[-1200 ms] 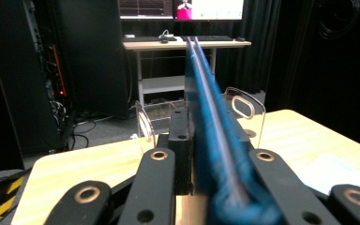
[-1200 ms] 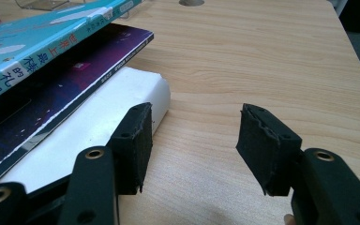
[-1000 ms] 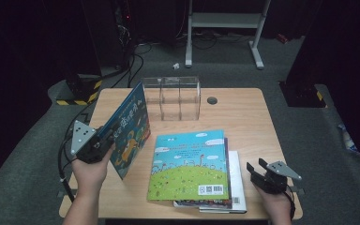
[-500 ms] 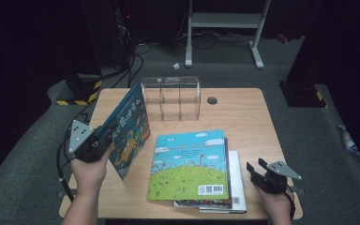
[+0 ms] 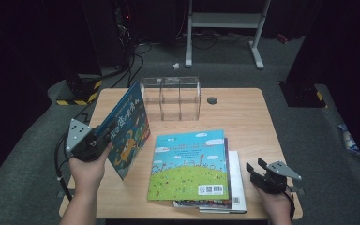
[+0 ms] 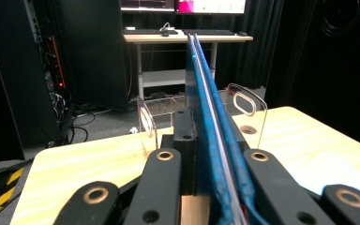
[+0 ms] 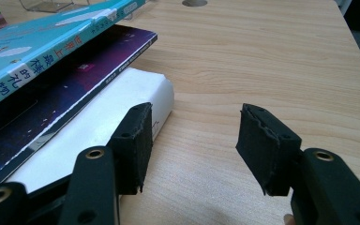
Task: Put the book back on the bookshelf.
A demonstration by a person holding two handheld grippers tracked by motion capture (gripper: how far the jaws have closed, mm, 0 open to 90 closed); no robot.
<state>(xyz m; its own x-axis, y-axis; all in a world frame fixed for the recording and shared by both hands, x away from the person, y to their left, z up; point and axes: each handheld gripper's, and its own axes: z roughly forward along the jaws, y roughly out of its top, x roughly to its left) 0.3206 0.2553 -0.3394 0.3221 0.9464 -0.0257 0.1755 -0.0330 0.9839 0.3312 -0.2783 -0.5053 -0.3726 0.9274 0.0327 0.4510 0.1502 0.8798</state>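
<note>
From above, the left gripper [image 5: 104, 139] pinches a blue picture book [image 5: 127, 127] upright at the table's [image 5: 243, 112] left, near the clear organizer [image 5: 171, 97]. In the left gripper view, the jaws clamp its edge. In the right gripper view, the right gripper [image 7: 192, 140] stands spread and empty beside the book stack [image 7: 51, 70]; the top cover reads "的礼物".

The upright book [image 5: 126, 127] is blue with orange figures. The top book [image 5: 190, 164] of the stack shows sky blue above a green hill. The counter [image 5: 243, 117] is light wood grain.
</note>
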